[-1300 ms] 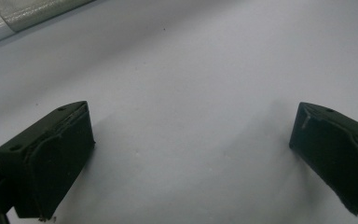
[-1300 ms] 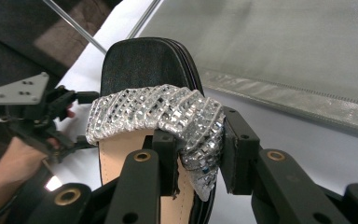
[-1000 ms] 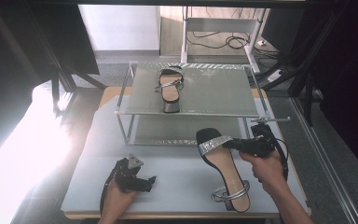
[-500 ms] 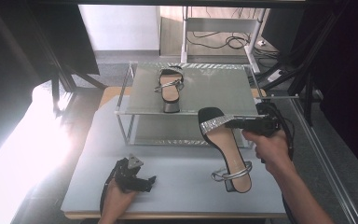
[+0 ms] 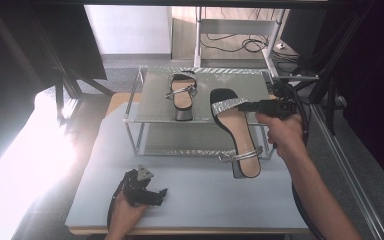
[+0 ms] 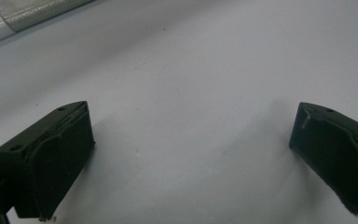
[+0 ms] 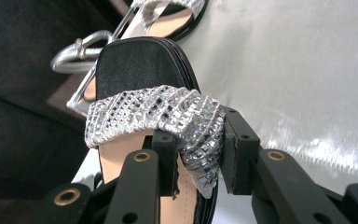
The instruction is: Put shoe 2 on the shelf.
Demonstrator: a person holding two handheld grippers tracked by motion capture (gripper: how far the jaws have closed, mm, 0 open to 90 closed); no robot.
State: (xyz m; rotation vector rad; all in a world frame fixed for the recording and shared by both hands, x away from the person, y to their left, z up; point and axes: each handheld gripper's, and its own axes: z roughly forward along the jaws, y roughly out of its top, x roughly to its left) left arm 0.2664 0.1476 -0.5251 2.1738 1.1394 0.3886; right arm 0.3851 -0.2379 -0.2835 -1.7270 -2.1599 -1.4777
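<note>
Here the right gripper (image 5: 252, 106) has its fingers (image 7: 237, 154) pinched on the sparkly strap (image 7: 158, 114) of a sandal (image 5: 236, 134), holding it above the bench (image 5: 205, 195) by the rack's (image 5: 145, 107) top shelf, presumably to set it beside its mate (image 5: 181, 90), while the left gripper (image 5: 152, 192) rests wide open and empty.

A lab-like recording space: dark metal frame struts (image 5: 62, 85) surround a grey table (image 5: 190, 195), loose black cables (image 5: 240, 45) trail across the bare floor behind.
</note>
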